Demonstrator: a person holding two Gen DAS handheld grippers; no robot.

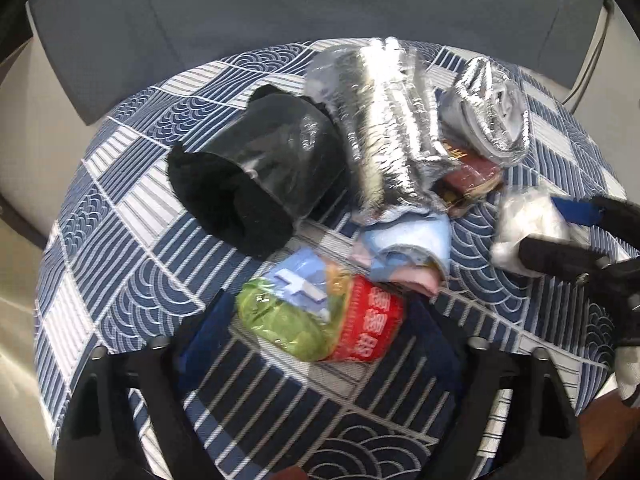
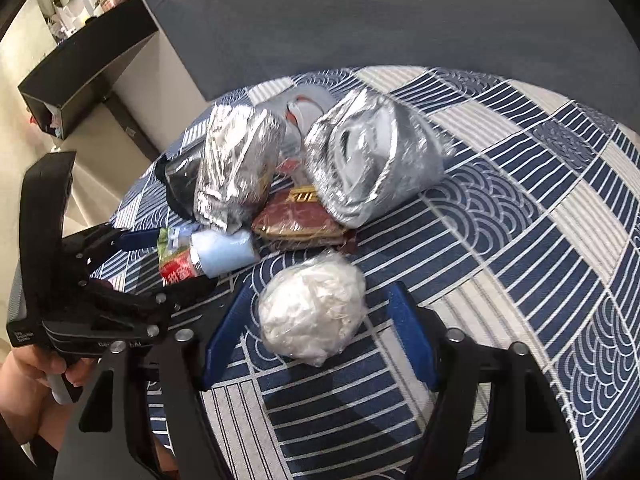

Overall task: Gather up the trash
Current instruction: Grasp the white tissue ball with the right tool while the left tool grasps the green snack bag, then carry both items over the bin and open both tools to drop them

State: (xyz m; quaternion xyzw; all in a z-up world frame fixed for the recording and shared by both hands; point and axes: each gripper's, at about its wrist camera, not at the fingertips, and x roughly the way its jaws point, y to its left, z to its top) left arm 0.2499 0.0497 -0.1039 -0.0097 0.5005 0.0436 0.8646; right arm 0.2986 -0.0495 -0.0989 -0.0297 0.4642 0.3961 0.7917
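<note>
Blue-patterned tablecloth (image 2: 500, 184) holds two silver foil bundles; left gripper (image 1: 320, 320) gapes around one snack packet (image 1: 320, 314), right gripper (image 2: 320, 312) straddles one white wad (image 2: 312, 308), neither clamped.

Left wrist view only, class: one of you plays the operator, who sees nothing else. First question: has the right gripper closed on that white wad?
Observer: No. The right gripper is open. Its blue fingers stand either side of the wad, with a gap showing on each side.
Operator: Is anything hidden behind the silver bundles?
Observer: Yes, a red-and-white wrapper lies between them at the back.
Operator: What is beyond the table on the left?
Observer: A black shelf stands there.
</note>
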